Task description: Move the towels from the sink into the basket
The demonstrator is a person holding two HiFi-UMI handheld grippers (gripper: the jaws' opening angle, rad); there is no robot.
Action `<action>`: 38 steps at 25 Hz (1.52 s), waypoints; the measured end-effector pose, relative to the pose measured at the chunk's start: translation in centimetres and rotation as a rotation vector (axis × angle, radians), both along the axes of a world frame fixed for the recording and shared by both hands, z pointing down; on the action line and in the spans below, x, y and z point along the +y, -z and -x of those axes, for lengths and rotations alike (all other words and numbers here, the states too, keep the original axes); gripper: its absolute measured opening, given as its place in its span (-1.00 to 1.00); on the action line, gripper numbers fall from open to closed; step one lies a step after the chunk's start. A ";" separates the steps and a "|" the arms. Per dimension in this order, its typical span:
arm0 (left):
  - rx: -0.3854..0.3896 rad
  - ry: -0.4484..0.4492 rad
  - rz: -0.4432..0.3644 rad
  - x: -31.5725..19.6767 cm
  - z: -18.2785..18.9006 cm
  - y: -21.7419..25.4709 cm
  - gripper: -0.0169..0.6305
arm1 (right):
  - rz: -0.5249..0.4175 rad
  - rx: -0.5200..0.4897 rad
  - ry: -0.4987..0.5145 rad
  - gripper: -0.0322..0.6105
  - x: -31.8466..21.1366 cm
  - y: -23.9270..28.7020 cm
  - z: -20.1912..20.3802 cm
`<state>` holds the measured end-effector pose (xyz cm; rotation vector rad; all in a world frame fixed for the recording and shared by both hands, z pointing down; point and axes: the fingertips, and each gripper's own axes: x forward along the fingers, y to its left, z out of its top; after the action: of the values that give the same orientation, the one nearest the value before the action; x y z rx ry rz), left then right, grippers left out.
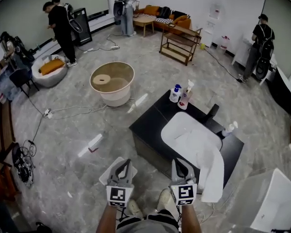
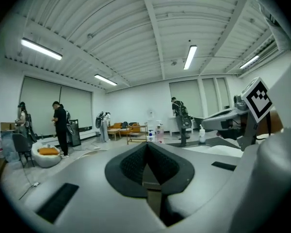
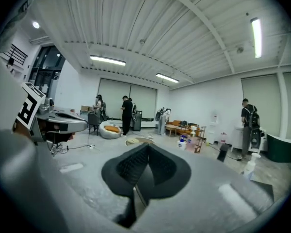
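hanging half out of the sink [image 1: 184,130], a white towel [image 1: 212,171] is seen draped over the sink's near rim and down the front of the black counter [image 1: 148,125]. whether more towels lie inside the basin cannot be told. the left gripper [image 1: 122,166] and the right gripper [image 1: 182,165] are held side by side just short of the sink's near corner, the right gripper nearer the towel. the jaws of both are pressed together with nothing between them, as each gripper view shows. the round beige basket [image 1: 114,99] stands on the floor well apart from the sink, beyond its far left side, so no part of the task is judged done.

several slips are judged possible. the towel cannot be taken until a pair of jaws is opened; if it is nudged by closed jaws, it may be pushed off the rim onto the floor. if only 1 corner is pinched, the rest may be dragged along the floor on the way to the basket. the 2 bottles [image 1: 175,93] at the sink's far corner and the black faucet [image 1: 212,113] could be knocked by too deep a reach. a cable [image 1: 75,109] on the floor left of the sink could be caught underfoot.
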<state>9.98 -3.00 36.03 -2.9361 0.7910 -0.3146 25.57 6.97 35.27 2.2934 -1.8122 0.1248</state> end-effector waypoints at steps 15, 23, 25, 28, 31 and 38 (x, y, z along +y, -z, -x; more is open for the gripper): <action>-0.015 -0.367 0.022 10.9 -20.5 -2.2 -0.92 | 0.041 -0.020 -0.334 -0.90 13.9 -2.5 -16.2; -0.055 -0.485 0.062 15.7 -29.3 -5.9 -0.92 | 0.083 -0.060 -0.429 -0.90 18.9 -6.1 -23.1; -0.067 -0.505 0.073 16.7 -31.2 -6.9 -0.92 | 0.094 -0.079 -0.441 -0.90 20.0 -7.2 -24.7; -0.089 -0.535 0.092 18.0 -33.9 -8.5 -0.92 | 0.128 -0.113 -0.454 -0.89 21.3 -9.3 -26.6; -0.116 -0.558 0.107 18.9 -36.4 -10.2 -0.92 | 0.148 -0.125 -0.476 -0.89 22.2 -11.3 -28.8; -0.173 -0.584 0.138 20.1 -40.1 -13.4 -0.92 | 0.231 -0.230 -0.480 -0.24 23.1 -17.0 -32.0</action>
<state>50.05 17.09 49.43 -3.0328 -0.1239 -0.5710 57.55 30.07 52.28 2.5696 -1.2121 0.6599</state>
